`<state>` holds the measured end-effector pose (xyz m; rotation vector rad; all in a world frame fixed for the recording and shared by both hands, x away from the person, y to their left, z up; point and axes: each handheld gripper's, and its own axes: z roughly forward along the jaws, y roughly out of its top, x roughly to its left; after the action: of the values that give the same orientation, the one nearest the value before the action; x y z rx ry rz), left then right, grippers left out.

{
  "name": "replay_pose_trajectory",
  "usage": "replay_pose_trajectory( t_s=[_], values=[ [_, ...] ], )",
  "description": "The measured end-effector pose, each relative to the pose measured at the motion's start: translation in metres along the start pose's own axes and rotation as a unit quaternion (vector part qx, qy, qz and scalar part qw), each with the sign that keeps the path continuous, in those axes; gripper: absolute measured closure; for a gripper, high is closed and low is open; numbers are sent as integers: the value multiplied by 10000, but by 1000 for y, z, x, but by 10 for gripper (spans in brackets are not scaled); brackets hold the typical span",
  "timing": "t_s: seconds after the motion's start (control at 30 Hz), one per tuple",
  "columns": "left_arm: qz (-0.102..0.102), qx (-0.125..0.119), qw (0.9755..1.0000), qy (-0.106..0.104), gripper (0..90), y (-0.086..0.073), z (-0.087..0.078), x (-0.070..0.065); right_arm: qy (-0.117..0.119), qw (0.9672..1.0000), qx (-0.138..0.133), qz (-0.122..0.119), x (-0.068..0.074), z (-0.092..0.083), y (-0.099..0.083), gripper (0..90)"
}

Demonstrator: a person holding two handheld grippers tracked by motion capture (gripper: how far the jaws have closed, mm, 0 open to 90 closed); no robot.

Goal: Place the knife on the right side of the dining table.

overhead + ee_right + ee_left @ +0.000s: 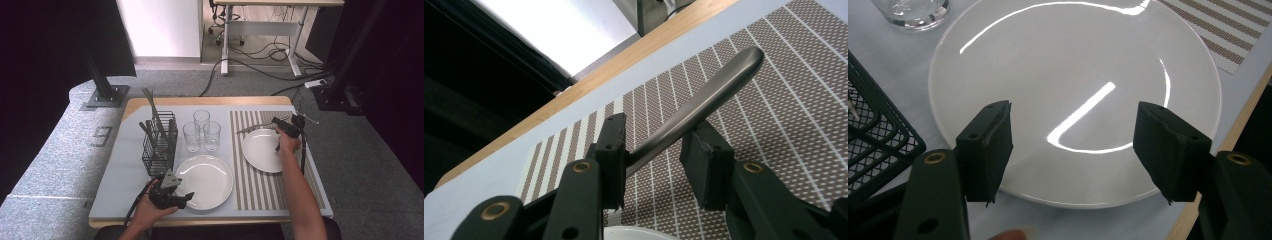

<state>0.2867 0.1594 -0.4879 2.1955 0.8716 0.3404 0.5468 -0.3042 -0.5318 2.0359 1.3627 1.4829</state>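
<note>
Glasses (202, 131) beside wire basket (159, 145)

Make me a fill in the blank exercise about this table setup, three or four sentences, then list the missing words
1. The number of clear drinking glasses beside the black wire basket is ____.
2. The right gripper has a dark metal ____ between its jaws.
3. The left gripper hovers with open jaws over a white ____.
4. The far plate rests on a ____ placemat.

Missing words: three; utensil handle; plate; striped
</note>
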Motion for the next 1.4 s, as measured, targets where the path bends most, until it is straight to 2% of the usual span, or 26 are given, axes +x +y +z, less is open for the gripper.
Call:
replay_pose_trajectory(
  t_s=[0.3,0.57,1.1,1.4],
  values=[
    [9,7,10000,-10,322,0,0,0,-329,9990,220,212,-1,-1,3,613],
    [16,16,10000,-18,321,0,0,0,-370,9983,268,353,-6,-5,6,601],
    [4,-4,10000,-29,321,1,0,0,-279,9992,235,162,-5,-11,11,599],
    [5,-9,10000,-54,321,1,0,1,-218,9995,210,-120,2,-14,12,590]
  ],
)
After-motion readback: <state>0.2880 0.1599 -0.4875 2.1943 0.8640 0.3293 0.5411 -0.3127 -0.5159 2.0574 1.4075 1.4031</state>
